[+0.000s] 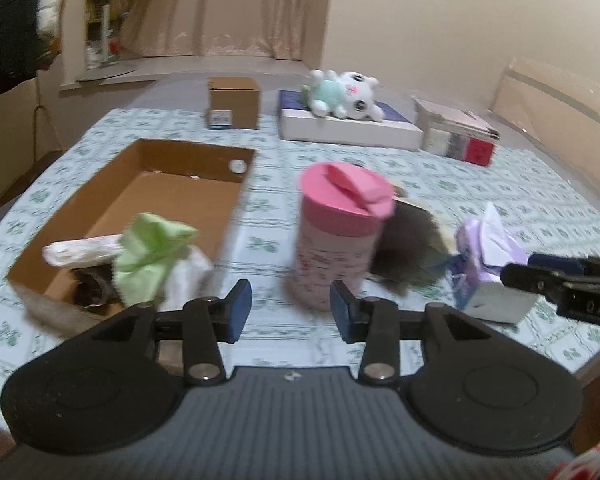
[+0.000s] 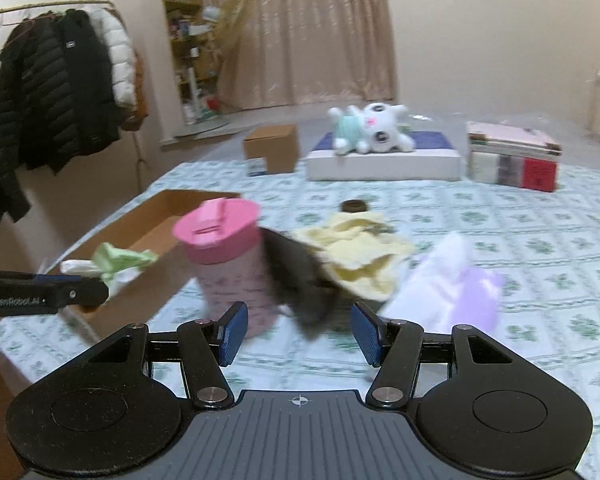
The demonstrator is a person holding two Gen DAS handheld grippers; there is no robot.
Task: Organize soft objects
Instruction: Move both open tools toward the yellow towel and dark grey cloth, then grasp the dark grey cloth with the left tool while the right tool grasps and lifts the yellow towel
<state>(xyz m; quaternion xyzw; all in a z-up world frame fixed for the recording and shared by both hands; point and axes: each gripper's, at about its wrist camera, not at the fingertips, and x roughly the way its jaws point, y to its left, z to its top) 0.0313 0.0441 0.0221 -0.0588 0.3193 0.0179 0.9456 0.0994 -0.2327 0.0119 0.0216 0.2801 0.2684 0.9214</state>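
2 grippers are showing, 1 per hand. The left gripper is hanging partly open above the tablecloth with nothing between its blue pads; the right gripper is standing somewhat wider, its jaws also empty.

1 open cardboard box is lying at the left. In it are resting 1 green cloth, 1 white roll, a white cloth under the green one, and 1 dark ring-shaped item near the front wall.

1 pink lidded canister is standing upright beside the box. 1 dark furry piece is lying against its right side, and 1 lilac tissue pack is sitting further right.

At the far side are sitting 1 small closed carton, 1 flat white box carrying 1 white plush toy, and 1 stack of books.

The right wrist view is showing 1 pale yellow cloth lying over the dark furry piece, 1 small dark ring beyond it, and jackets hanging on a rack; the left view is hiding most of these. The box's contents are reading clearly only from the left wrist. Both views are motion-blurred.
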